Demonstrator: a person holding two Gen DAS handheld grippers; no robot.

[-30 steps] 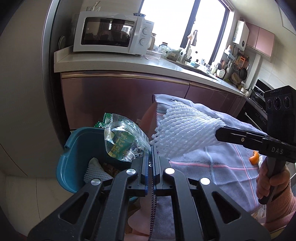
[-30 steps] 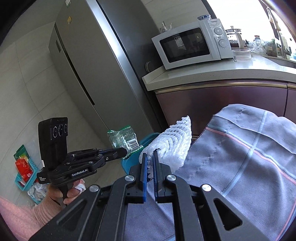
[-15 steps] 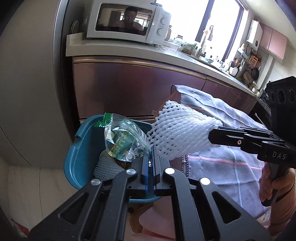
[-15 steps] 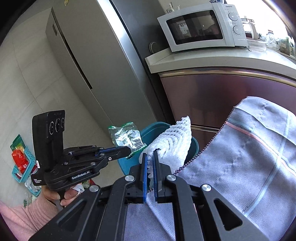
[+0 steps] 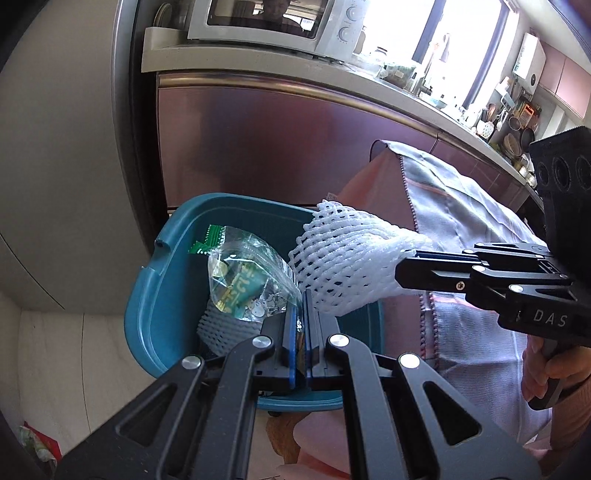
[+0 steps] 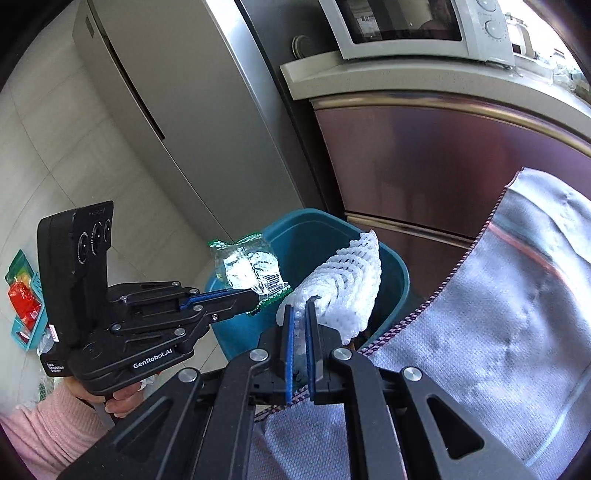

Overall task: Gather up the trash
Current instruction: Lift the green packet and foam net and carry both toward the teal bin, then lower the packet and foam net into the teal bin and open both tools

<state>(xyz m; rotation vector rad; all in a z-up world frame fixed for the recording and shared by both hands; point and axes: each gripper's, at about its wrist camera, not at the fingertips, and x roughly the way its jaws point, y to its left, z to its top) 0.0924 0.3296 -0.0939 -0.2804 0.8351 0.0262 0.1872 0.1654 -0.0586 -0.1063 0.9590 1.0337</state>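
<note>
Closest to the lens, the left gripper (image 5: 303, 314) has its jaws squeezed right down on a crinkly clear snack wrapper (image 5: 245, 280) with green print, and that wrapper hangs just above the open mouth of the teal bin (image 5: 162, 266), on the side of it nearest the fridge. The right gripper (image 6: 300, 314) is clamped just as tight on a white foam fruit net (image 6: 347, 291), which sticks out over the bin's other side, the one next to the cloth. So both bits of trash are held over the bin, neither one dropped in. Down inside the bin there's another foam net (image 5: 221, 328) lying at the bottom, half hidden behind the wrapper. A grey towel-ish cloth (image 6: 498, 332) with pink stripes is draped over something pink right beside the bin, and its edge runs under the right jaws. You can see a hand in a pink sleeve (image 6: 48, 432) gripping the left handle. Past the bin is a maroon cabinet front (image 5: 277, 140), with a steel fridge (image 6: 192, 110) standing next to it on the bin's far left. Above the cabinet the bench (image 5: 236, 51) carries a white microwave (image 5: 280, 22). Way off to the left of the bin, on the floor, a small turquoise basket (image 6: 26, 314) holds red packets.
</note>
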